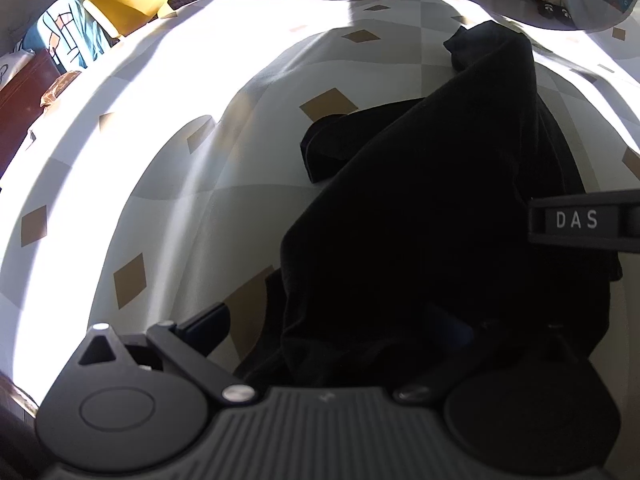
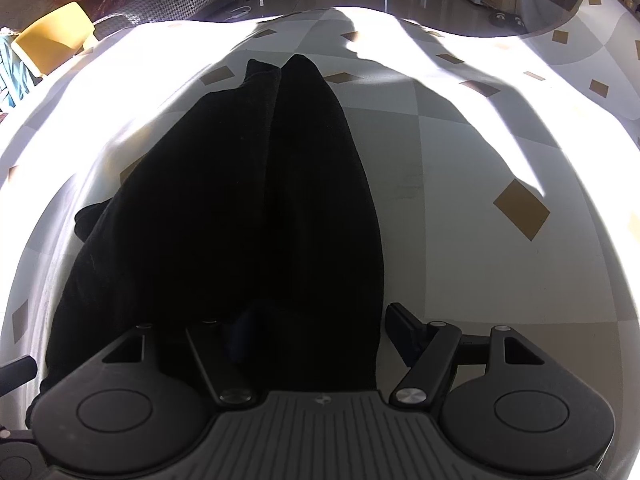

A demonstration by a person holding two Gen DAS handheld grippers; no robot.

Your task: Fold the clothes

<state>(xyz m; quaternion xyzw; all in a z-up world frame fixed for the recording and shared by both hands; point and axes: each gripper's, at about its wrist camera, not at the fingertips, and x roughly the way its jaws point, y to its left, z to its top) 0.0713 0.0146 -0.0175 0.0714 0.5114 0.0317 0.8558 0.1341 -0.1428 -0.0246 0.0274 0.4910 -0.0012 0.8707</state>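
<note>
A black garment (image 2: 240, 200) lies on the patterned tablecloth (image 2: 460, 200), its long axis running straight away from both tongs, the two long lobes side by side. The near end drapes over the left tongs (image 1: 340, 340) and the right tongs (image 2: 316, 332). Both sets stand spread wide, cloth between the fingers, apparently unpinched. Neither is clearly nearer. No containers show.
</note>
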